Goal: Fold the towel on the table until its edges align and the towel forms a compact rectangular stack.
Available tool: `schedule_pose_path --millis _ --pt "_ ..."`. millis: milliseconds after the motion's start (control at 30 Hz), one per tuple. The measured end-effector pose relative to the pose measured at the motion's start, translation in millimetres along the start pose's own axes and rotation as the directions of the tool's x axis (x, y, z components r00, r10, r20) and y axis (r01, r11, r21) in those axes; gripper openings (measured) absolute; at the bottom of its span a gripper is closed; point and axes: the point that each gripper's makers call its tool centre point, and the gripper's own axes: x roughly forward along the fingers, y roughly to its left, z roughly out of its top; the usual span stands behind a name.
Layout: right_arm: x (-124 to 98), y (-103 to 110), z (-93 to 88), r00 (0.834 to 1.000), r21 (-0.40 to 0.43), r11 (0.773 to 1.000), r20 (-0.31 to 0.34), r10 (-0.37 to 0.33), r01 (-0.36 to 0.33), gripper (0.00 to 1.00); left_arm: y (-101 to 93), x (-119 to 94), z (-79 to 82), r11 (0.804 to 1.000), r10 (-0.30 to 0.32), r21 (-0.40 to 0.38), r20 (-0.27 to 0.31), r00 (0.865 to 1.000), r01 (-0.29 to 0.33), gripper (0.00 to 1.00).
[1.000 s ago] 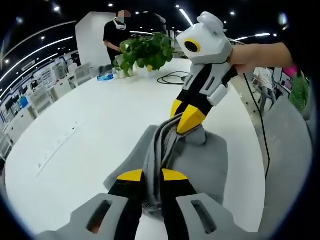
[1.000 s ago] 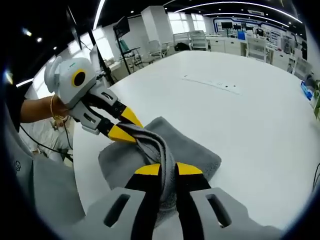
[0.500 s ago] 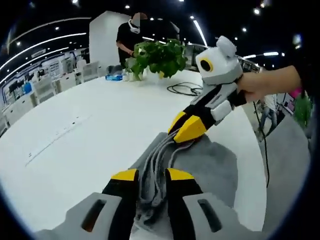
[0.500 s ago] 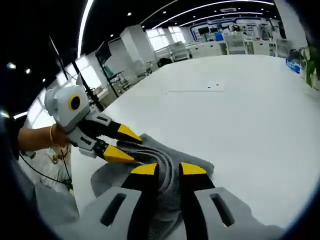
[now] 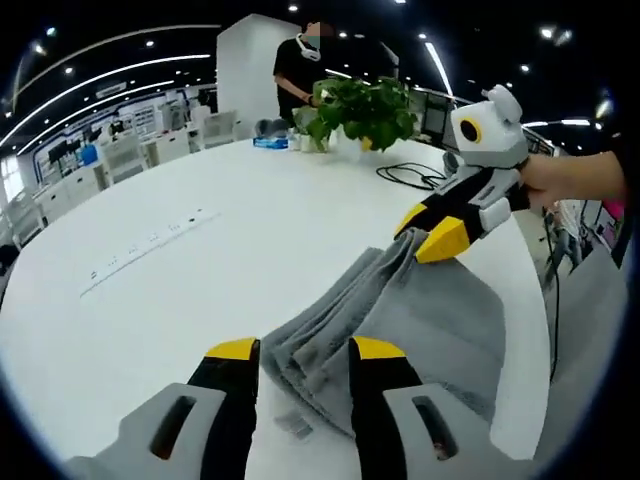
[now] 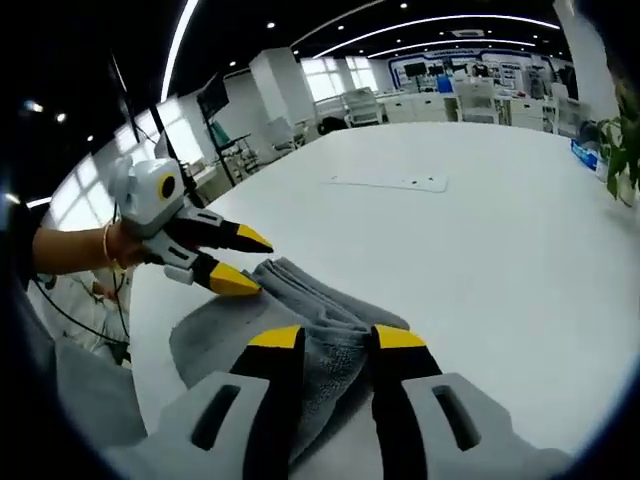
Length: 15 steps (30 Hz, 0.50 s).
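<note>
A grey towel (image 5: 430, 320) lies folded on the white table (image 5: 200, 300), its layered edge running between the two grippers. My left gripper (image 5: 305, 349) is open, its yellow tips on either side of the near end of that edge. My right gripper (image 5: 425, 235) comes in from the right, held by a hand, with its tips at the far end. In the right gripper view the towel (image 6: 220, 330) lies flat, my right gripper (image 6: 338, 338) stands open over its folded edge, and the left gripper (image 6: 250, 262) has its jaws apart beside the towel's corner.
A potted plant (image 5: 365, 100), a black cable (image 5: 410, 175) and a blue pack (image 5: 268, 143) sit at the table's far end, where a person (image 5: 310, 60) stands. A flat white strip (image 5: 150, 245) lies on the table to the left. A grey chair (image 5: 590, 330) stands past the right edge.
Both grippers went from shut on the bunched towel edge to open. The towel edge has dropped flat onto the table, and the grippers have moved apart along it.
</note>
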Motion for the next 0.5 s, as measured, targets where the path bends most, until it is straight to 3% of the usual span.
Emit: schedule_pose_path --millis 267,500 --pt "12.8 -24.6 -5.8 0.998 0.024 0.997 -0.012 -0.07 0.07 0.22 3.2 12.1 -15.0 1.0 -0.003 -0.026 -0.046 0.999 0.002 0.35" --pt "22.1 -26.4 -20.0 0.997 -0.004 0.997 -0.016 -0.076 0.076 0.18 2.2 16.7 -22.7 0.996 -0.009 -0.085 -0.029 1.0 0.007 0.28"
